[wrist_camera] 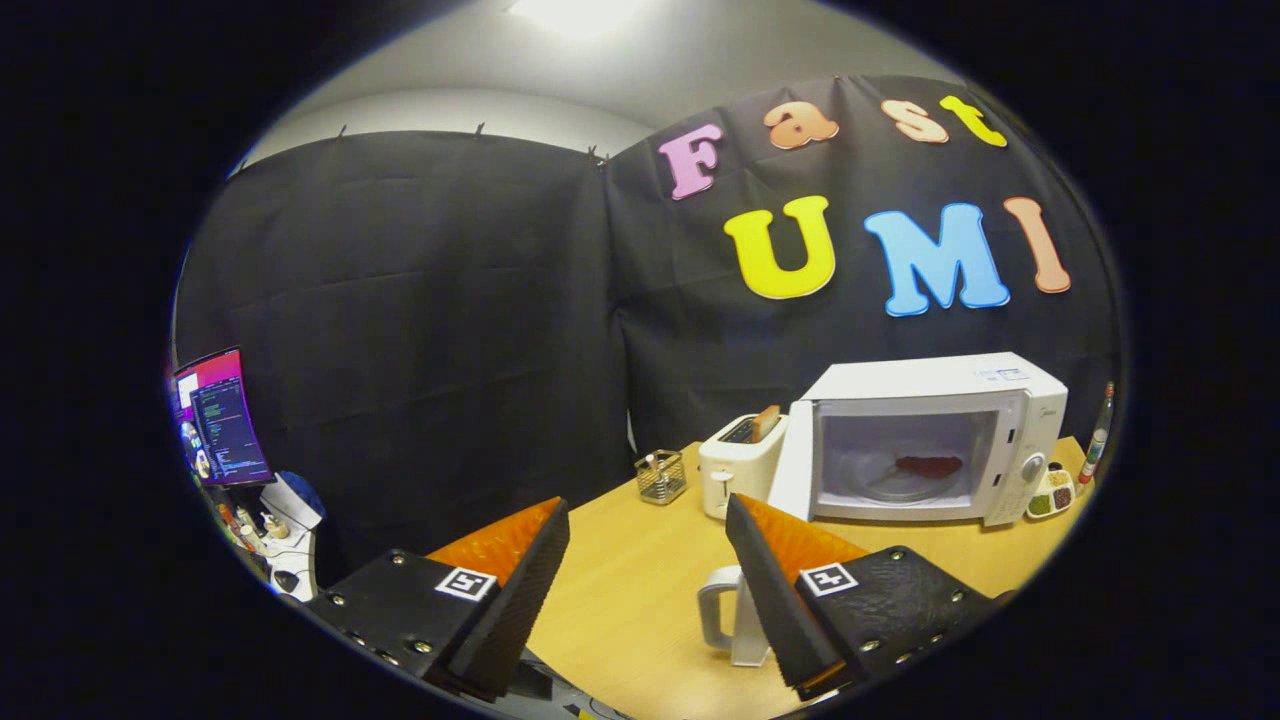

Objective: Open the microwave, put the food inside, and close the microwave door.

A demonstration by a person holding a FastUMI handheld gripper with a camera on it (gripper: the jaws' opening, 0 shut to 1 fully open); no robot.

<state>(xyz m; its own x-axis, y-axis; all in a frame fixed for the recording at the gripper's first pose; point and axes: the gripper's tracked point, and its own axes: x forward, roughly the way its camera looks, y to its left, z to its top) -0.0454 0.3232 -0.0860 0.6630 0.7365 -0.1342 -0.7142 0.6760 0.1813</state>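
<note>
The jaws of the gripper (648,570) are spread wide apart and they hold nothing; between them only the bare wood of the tabletop (630,590) shows. Just behind the right jaw stands a white mug (725,618), and its handle points to the left. It is partly hidden by that jaw.

Beyond the jaws, ahead and to the right, the microwave (930,440) stands near the far right corner of the tabletop. Its door (790,462) is swung open to the left, so the hinge is on the left side, and the door stands edge-on toward the jaws. Inside, on the round glass plate, lies the food (928,465), a dark red piece with its long axis running left to right. So the food seems to be already in, and what remains is probably to close the door.

For that, the jaws must go forward and to the right, reach the outer face of the door from its left, and push it toward the right until it shuts.

Just left of the door stands a white toaster (738,462) with a slice of bread in it, and further left a small wire basket (661,476). The toaster is close to the door, so the approach should be careful.
</note>
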